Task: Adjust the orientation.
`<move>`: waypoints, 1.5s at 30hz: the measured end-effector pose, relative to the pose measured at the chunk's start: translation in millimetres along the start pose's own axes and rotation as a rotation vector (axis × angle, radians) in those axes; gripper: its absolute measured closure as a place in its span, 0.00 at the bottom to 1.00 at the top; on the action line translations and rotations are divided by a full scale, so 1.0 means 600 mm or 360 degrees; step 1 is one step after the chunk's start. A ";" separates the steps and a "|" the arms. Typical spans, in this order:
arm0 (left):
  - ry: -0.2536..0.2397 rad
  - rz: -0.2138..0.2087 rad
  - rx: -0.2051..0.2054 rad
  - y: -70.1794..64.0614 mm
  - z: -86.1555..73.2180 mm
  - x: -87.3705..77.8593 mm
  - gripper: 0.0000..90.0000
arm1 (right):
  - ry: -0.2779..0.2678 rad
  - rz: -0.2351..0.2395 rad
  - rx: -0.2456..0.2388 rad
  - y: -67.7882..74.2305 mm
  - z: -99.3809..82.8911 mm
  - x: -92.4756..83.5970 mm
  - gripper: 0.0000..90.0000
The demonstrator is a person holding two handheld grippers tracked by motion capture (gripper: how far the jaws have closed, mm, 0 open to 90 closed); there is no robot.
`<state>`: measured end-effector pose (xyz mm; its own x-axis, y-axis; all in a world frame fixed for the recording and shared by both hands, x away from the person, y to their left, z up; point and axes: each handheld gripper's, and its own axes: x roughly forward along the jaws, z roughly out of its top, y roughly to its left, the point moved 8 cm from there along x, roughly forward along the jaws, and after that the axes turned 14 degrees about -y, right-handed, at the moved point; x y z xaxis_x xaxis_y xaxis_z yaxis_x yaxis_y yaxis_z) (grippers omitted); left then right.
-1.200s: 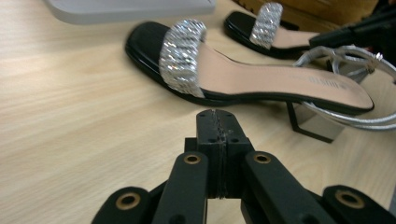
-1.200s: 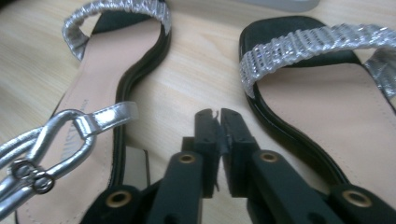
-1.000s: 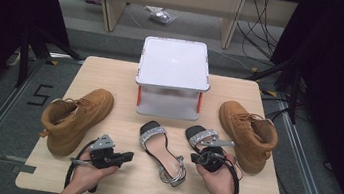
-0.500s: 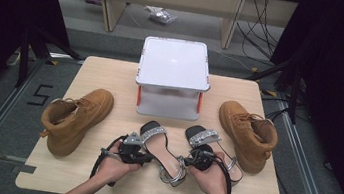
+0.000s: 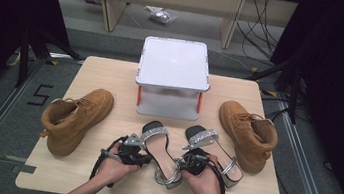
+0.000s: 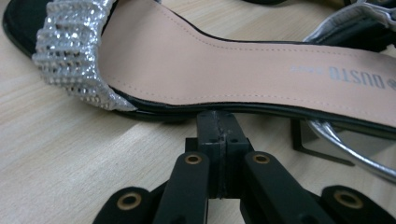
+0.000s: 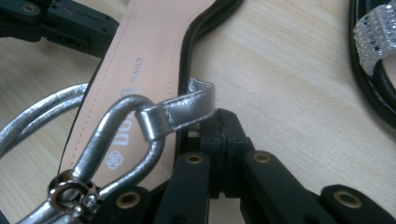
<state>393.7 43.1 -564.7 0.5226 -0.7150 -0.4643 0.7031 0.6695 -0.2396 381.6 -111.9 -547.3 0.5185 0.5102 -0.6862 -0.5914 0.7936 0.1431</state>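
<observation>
A black sandal with a pink insole [image 5: 160, 148] and a rhinestone toe band [image 6: 70, 51] lies in the middle of the table. My left gripper [image 5: 147, 158] is shut, with nothing between its jaws. Its tips [image 6: 218, 116] rest against the sandal's black sole edge on the left side. My right gripper [image 5: 185, 163] is shut as well. Its tips [image 7: 219, 116] sit at the same sandal's right edge, under a silver ankle strap [image 7: 180, 109] with a ring and buckle. The second sandal [image 5: 213, 150] lies just to the right, its band [image 7: 373, 39] at the frame's edge.
A tan boot [image 5: 74, 117] lies at the table's left and another tan boot [image 5: 248, 135] at its right. A white raised stand [image 5: 173, 74] with red legs sits at the back middle. The wooden table [image 5: 73, 180] has bare room along its front edge.
My left hand slid right from beside the left boot up to the sandal. My right hand shifted left, from the right sandal to the gap between the two sandals.
</observation>
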 end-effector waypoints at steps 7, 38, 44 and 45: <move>0.0012 0.0046 -0.0002 0.015 -0.003 -0.010 1.00 | 0.0000 0.0109 -0.0015 0.039 -0.004 0.008 1.00; -0.0483 0.0185 -0.0012 0.096 0.069 -0.103 0.72 | -0.0180 -0.0044 0.0267 -0.001 0.029 -0.030 0.56; -0.0540 0.0197 0.0002 0.101 0.090 -0.110 0.72 | -0.0181 -0.0046 0.0285 0.008 0.033 -0.033 0.53; -0.0540 0.0197 0.0002 0.101 0.090 -0.110 0.73 | -0.0187 -0.0058 0.0292 0.009 0.036 -0.032 0.53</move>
<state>427.9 119.7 -502.6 0.7339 -0.6548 -0.1803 0.6250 0.7551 -0.1982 381.5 -110.5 -518.0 0.6122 0.5069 -0.6069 -0.4545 0.8536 0.2545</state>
